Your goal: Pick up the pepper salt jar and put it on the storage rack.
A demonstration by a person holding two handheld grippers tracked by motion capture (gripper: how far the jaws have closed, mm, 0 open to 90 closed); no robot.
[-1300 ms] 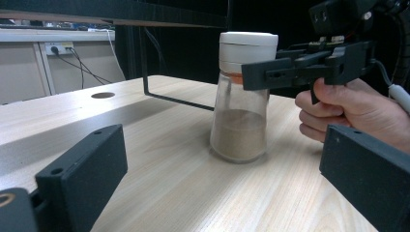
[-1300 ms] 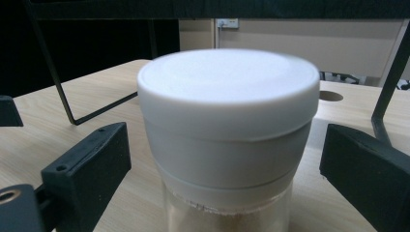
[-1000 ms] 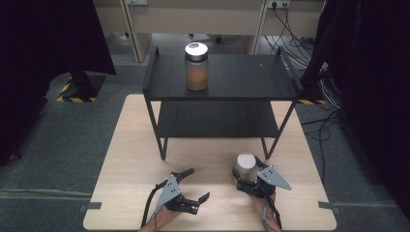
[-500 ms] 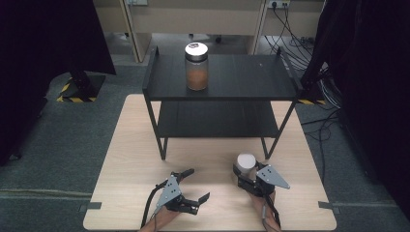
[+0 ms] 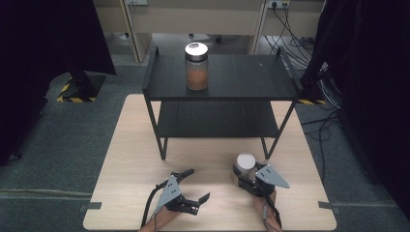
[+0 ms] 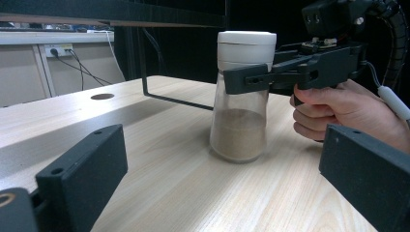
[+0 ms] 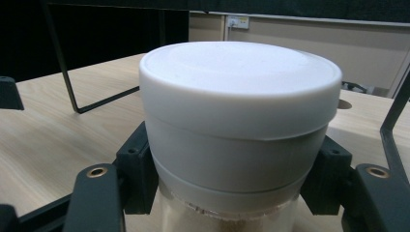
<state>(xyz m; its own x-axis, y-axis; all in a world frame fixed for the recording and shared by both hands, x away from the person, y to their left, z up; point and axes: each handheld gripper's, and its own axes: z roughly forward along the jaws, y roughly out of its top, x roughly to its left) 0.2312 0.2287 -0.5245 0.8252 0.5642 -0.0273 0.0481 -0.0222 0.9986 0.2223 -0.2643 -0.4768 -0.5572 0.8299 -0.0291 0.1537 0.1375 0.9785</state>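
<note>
A clear jar with a white lid and brown powder in its base stands on the wooden table, near the black shelf's front right leg. My right gripper has just been closing and is now shut on it. Its pads press on the jar's neck just under the lid. The left gripper view has the jar upright, with the right gripper gripping it from the right. My left gripper lies open on the table to the jar's left, nothing between its jaws.
A black two-level shelf stands across the table's far half. A second jar with brown contents stands on its top level, left of centre. Cables trail on the floor at the right.
The right gripper's jaws have drawn in onto the jar's neck. Both hands and the jar stay where they were.
</note>
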